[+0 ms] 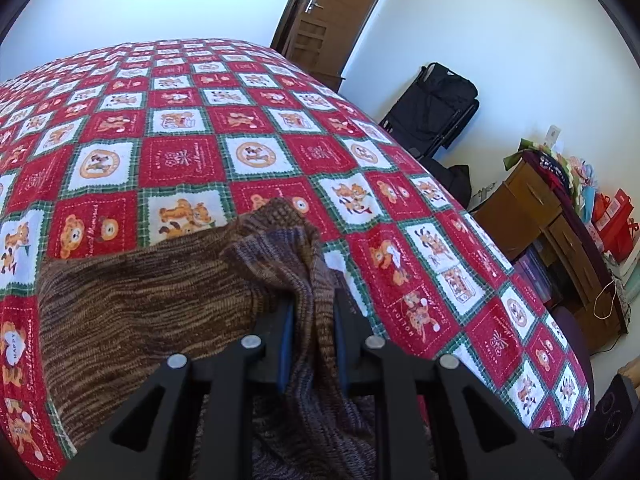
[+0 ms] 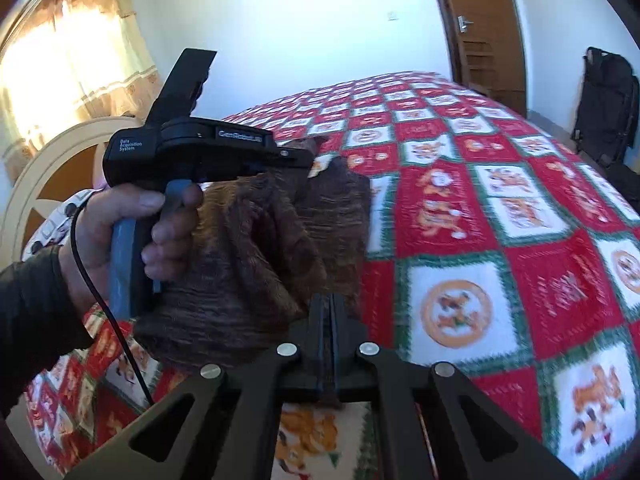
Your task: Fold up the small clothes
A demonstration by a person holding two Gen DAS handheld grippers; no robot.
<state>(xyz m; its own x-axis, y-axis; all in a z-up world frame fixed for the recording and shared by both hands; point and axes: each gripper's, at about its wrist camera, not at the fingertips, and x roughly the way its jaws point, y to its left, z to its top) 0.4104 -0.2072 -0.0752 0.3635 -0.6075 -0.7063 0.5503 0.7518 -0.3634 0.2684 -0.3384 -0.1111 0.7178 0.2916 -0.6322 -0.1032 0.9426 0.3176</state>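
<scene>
Left wrist view, nearest first: the left gripper [image 1: 313, 312] is clamped on a bunched fold of the brown knitted garment [image 1: 140, 292], which rises between its blue pads [image 1: 286, 340] and spreads away to the left of the fingers onto the red patchwork bedspread [image 1: 400, 184]. In the right wrist view the right gripper [image 2: 329, 312] is pressed fully closed on a thin edge of the same garment, which hangs ahead of it and up toward the left gripper, held by the person's hand [image 2: 132, 236] beyond and to the left.

To do this fold well, I judge both grips should stay firm while the two held edges travel together, level with each other, so the knit lands flat and square rather than twisted; the slack bulge between the grippers wants pulling gently taut first.

Hard to make out: which part of the garment each gripper holds, whether sleeve, hem or collar. The lower portion is cut off behind the gripper bodies, the right view is blurred, and the garment's full outline never shows.
</scene>
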